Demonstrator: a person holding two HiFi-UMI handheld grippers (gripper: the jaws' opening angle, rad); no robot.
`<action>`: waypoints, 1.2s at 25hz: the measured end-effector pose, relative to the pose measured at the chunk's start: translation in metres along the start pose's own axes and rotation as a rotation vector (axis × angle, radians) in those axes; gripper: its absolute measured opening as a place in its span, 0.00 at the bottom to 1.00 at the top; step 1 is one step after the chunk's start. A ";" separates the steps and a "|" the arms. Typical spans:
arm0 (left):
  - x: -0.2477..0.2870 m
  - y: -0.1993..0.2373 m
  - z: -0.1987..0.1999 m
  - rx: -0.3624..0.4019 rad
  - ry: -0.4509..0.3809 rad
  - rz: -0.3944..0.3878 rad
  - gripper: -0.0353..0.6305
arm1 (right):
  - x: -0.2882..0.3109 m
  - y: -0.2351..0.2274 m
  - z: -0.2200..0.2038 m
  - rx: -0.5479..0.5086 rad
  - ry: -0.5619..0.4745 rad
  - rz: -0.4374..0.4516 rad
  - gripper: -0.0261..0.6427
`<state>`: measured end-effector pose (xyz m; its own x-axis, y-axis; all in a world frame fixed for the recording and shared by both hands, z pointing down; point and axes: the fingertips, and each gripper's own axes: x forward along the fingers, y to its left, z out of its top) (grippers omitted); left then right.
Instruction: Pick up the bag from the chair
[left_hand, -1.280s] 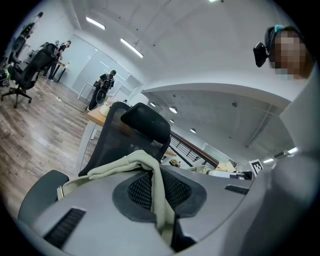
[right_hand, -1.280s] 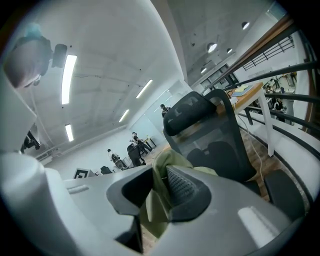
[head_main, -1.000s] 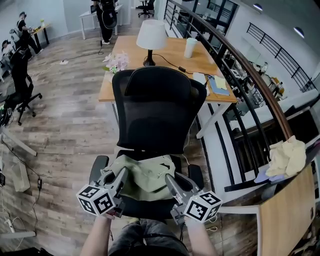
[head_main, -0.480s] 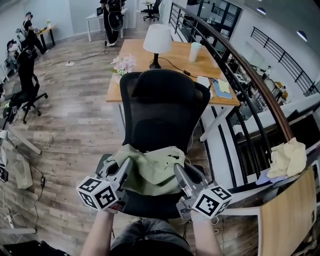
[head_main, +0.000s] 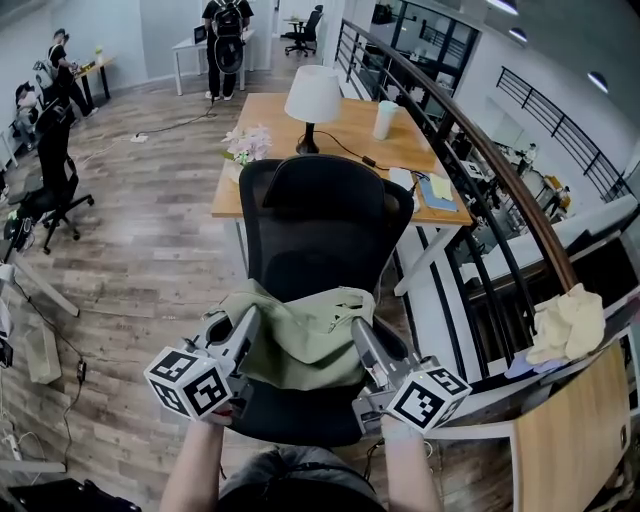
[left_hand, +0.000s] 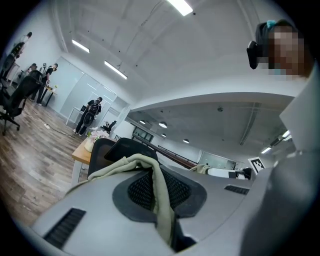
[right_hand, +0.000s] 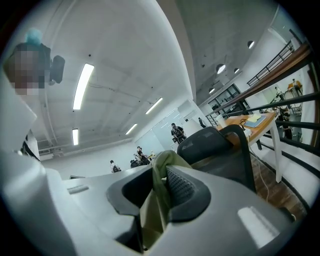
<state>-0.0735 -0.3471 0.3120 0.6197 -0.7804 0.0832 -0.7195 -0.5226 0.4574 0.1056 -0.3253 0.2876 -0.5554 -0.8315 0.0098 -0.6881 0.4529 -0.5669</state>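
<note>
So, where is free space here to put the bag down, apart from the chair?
The wooden floor left of the chair is bare up to the desk. The desk's far left corner, behind the flowers and beside the lamp, is free. Its right end, with the notebook and cup, is crowded.

The bag (head_main: 305, 338) hangs between left gripper (head_main: 246, 328) and right gripper (head_main: 361, 338), above the chair (head_main: 320, 225).
</note>
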 end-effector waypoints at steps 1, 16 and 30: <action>0.000 -0.001 0.004 0.006 -0.008 0.000 0.08 | 0.000 0.002 0.004 -0.004 -0.006 0.002 0.17; 0.003 -0.016 0.047 0.033 -0.071 -0.022 0.08 | 0.008 0.019 0.044 -0.019 -0.068 0.010 0.17; 0.007 -0.031 0.086 0.040 -0.108 -0.058 0.08 | 0.009 0.034 0.081 -0.048 -0.117 0.012 0.17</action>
<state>-0.0734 -0.3662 0.2221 0.6250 -0.7796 -0.0397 -0.6963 -0.5798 0.4230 0.1146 -0.3435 0.2014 -0.5072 -0.8566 -0.0945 -0.7051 0.4755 -0.5260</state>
